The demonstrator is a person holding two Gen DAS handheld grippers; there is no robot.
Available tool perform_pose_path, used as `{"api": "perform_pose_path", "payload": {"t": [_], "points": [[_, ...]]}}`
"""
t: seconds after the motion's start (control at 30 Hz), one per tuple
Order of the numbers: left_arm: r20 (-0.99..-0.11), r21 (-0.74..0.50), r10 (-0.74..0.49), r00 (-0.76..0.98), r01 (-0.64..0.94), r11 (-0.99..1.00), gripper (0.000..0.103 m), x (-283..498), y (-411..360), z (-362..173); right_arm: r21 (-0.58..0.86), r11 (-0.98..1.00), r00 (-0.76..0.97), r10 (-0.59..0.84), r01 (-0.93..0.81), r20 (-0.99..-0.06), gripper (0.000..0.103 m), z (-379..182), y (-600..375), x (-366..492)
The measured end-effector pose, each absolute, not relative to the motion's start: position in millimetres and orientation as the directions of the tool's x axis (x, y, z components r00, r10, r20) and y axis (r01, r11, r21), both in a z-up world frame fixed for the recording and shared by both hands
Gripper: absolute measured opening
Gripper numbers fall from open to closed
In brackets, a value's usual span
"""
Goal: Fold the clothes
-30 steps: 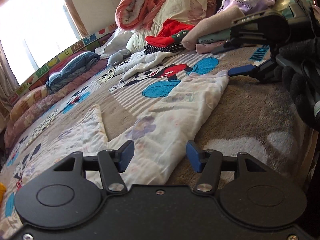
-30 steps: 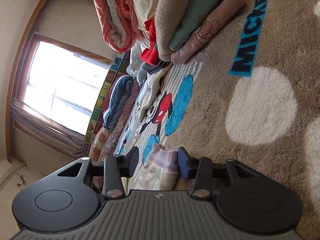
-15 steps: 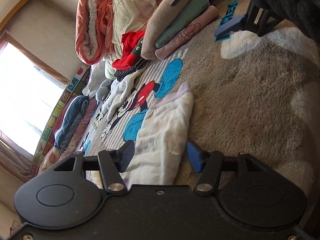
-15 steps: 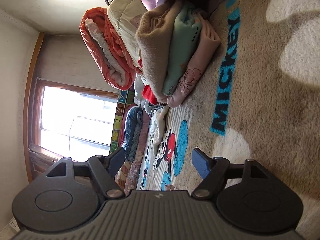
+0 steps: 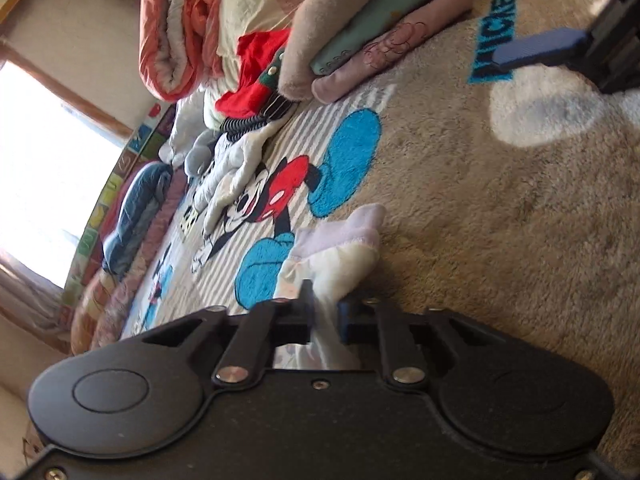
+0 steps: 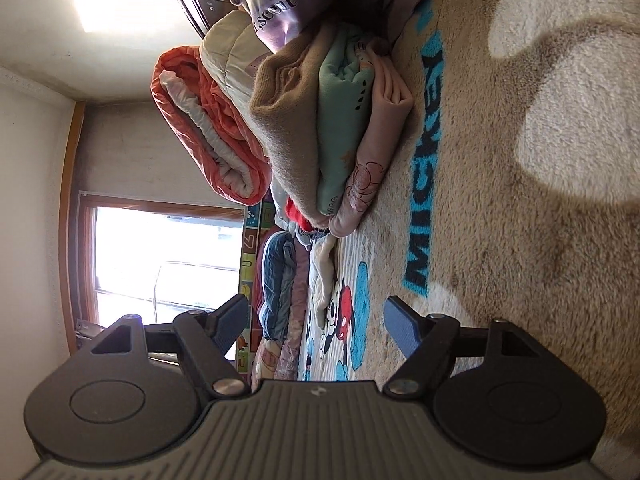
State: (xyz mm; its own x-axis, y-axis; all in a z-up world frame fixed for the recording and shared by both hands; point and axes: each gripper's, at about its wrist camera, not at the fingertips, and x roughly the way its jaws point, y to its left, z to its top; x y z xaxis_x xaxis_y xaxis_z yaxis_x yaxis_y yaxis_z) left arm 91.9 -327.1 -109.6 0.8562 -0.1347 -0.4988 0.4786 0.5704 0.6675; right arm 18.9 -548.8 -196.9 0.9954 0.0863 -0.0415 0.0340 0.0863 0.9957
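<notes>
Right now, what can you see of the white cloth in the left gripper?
The cloth is soft, thin and white with faint pastel prints and a pale lilac end. It looks bunched into a narrow strip. One end is pinched in the left gripper, whose jaws are shut on it. The rest lies on the fuzzy Mickey blanket, pointing away from the camera.

Fuzzy plush blanket [image 5: 500, 240], thin soft cloth garment [image 5: 340, 256], matt black plastic gripper body.
</notes>
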Motion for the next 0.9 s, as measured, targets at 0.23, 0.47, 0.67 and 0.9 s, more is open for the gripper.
{"api": "perform_pose_path", "payload": {"t": [0.23, 0.47, 0.67, 0.9], "points": [[-0.492, 0.240, -0.313, 0.812, 0.472, 0.848, 0.008, 102, -240, -24, 0.966, 0.237, 0.974, 0.220, -0.103, 0.050, 0.079, -168, -507, 29], [-0.401, -0.105, -0.417, 0.816, 0.411, 0.906, 0.008, 96, -134, 29, 0.744, 0.608, 0.872, 0.484, -0.276, -0.072, 0.086, -116, -398, 54], [-0.343, -0.259, -0.384, 0.857, 0.307, 0.916, 0.008, 86, -64, 43, 0.401, 0.825, 0.788, 0.532, -0.398, -0.311, 0.086, -104, -279, 49], [-0.323, -0.347, -0.307, 0.895, 0.190, 0.919, 0.008, 70, -1, 43, 0.164, 0.885, 0.774, 0.462, -0.436, -0.433, 0.085, -107, -211, 40]]}}
